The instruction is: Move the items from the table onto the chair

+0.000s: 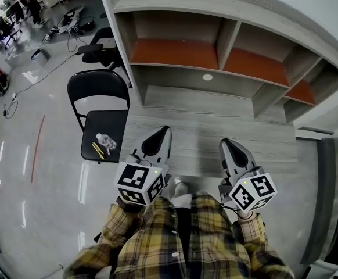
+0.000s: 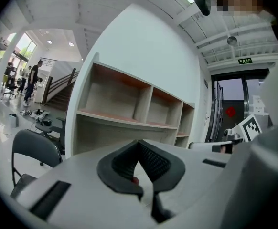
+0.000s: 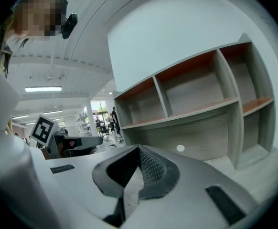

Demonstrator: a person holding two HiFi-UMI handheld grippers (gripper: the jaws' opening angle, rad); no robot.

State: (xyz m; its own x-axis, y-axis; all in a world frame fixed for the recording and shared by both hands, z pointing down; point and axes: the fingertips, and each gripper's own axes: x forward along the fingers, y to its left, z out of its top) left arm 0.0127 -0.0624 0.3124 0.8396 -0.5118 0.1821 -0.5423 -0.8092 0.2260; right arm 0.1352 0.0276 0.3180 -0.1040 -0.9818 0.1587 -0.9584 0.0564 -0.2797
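A black folding chair [image 1: 102,112] stands left of the table; on its seat lie a clear plastic bottle [image 1: 106,142] and yellow and black pens [image 1: 97,150]. The grey wooden table [image 1: 204,135] carries no loose items that I can see. My left gripper [image 1: 162,130] hovers over the table's near left part, shut and empty. My right gripper [image 1: 225,143] hangs over the near right part, also shut with nothing in it. In the left gripper view its tips [image 2: 139,142] meet; in the right gripper view the jaws [image 3: 139,148] are closed too.
An open shelf unit [image 1: 215,57] with orange-brown shelf floors rises at the table's back. An office chair [image 1: 102,48] and cables lie on the floor beyond the folding chair. People stand far off at the upper left. A glass door is at the right.
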